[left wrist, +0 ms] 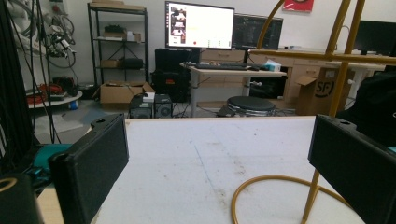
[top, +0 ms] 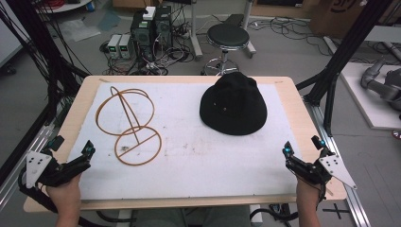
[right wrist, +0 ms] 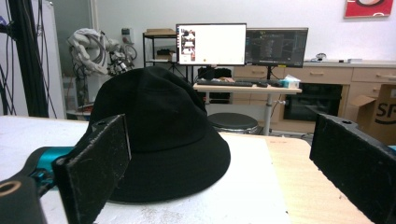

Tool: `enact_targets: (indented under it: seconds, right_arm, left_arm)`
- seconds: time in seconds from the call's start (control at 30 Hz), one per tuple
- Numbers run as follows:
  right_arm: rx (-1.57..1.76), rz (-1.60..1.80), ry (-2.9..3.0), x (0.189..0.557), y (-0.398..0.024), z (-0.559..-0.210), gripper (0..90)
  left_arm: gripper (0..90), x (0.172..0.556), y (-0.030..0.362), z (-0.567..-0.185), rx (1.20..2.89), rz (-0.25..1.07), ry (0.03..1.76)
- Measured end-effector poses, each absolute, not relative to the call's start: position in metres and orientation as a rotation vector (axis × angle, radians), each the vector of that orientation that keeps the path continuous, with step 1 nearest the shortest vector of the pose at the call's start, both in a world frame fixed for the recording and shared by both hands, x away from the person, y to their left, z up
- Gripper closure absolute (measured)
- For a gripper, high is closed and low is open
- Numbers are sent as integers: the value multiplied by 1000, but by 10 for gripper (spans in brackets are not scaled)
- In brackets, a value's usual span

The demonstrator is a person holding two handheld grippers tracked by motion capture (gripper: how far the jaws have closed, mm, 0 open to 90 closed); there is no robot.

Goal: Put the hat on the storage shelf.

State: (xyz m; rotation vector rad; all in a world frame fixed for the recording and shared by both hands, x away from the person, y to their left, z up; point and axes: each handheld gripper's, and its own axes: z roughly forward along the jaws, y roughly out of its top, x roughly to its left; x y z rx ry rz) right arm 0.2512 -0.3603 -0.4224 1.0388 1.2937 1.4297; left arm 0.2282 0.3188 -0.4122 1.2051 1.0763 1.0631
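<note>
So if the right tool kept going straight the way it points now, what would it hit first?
Most likely the black hat: it sits ahead of the open right tool, slightly toward its left jaw, with bare white mat between. Depth is hard to judge.

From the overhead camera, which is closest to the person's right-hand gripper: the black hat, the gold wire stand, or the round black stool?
1. Black fabric bucket hat, on the table's right half.
2. Gold wire stand, across the table at left.
3. Round black stool, on the floor beyond the table.
</note>
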Motion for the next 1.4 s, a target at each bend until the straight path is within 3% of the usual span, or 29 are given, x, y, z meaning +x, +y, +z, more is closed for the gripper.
enact_targets:
  seconds: [0.87,1.4]
  right_arm:
    - [981,1509,1352,266,-344,-388,52]
    - [889,1508,1376,305,-316,-341,53]
  left_arm:
    - [54,230,317,-413,1202,1057,1082]
    - [54,229,319,-414,1200,1064,1093]
